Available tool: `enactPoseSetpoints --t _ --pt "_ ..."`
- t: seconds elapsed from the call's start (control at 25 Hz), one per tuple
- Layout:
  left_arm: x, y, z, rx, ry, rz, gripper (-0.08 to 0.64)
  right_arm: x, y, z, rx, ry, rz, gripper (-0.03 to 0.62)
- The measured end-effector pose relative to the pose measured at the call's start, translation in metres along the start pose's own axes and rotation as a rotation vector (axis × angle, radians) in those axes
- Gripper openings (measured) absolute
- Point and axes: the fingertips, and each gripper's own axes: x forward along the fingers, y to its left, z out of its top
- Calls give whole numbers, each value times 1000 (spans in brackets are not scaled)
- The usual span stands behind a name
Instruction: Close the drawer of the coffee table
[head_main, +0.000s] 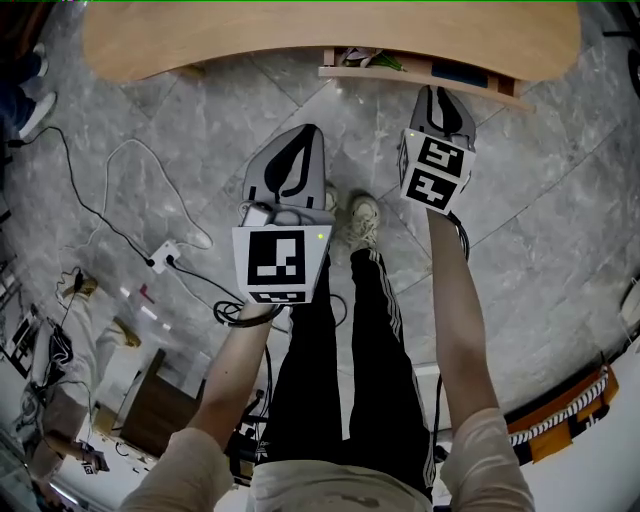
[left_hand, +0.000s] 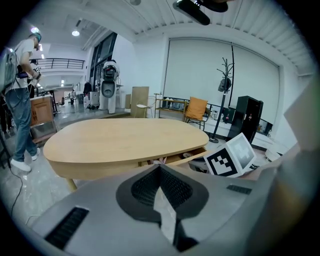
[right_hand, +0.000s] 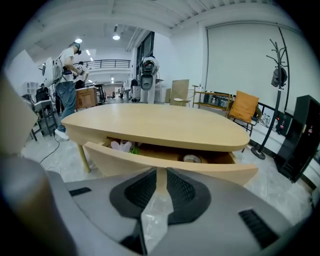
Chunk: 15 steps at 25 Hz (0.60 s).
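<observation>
The light wooden coffee table (head_main: 300, 35) fills the top of the head view, and its drawer (head_main: 420, 72) stands pulled out under the right part of the top. My right gripper (head_main: 437, 95) points at the drawer from just short of its front. In the right gripper view the curved drawer front (right_hand: 125, 160) lies right behind my right gripper (right_hand: 161, 172), whose pads stand a narrow slit apart with nothing between them. My left gripper (head_main: 298, 140) hangs further back over the floor, shut and empty. Its tips (left_hand: 160, 167) point at the table top (left_hand: 125, 137).
Inside the drawer lie a roll of tape (right_hand: 191, 159) and a white object (right_hand: 121, 146). A power strip with cables (head_main: 165, 255) lies on the tiled floor at the left. A person (left_hand: 20, 100) stands beyond the table's left end. An orange chair (right_hand: 245, 107) and a coat stand (right_hand: 275, 75) stand behind.
</observation>
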Motion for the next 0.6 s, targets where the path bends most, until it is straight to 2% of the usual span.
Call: enactPoseSetpoints --t 0.24,0.44,0.52,0.6 --pt "20 3 5 -11 -15 10 9 20 -6 20 25 -87 6 72" --pt "29 4 25 20 -71 -10 9 38 -7 32 84 -166 13 72" --pt "38 8 29 46 -95 -11 9 43 -5 34 99 -218 31 72" --pt "50 10 32 41 -139 -9 9 46 -7 35 97 -277 40 72"
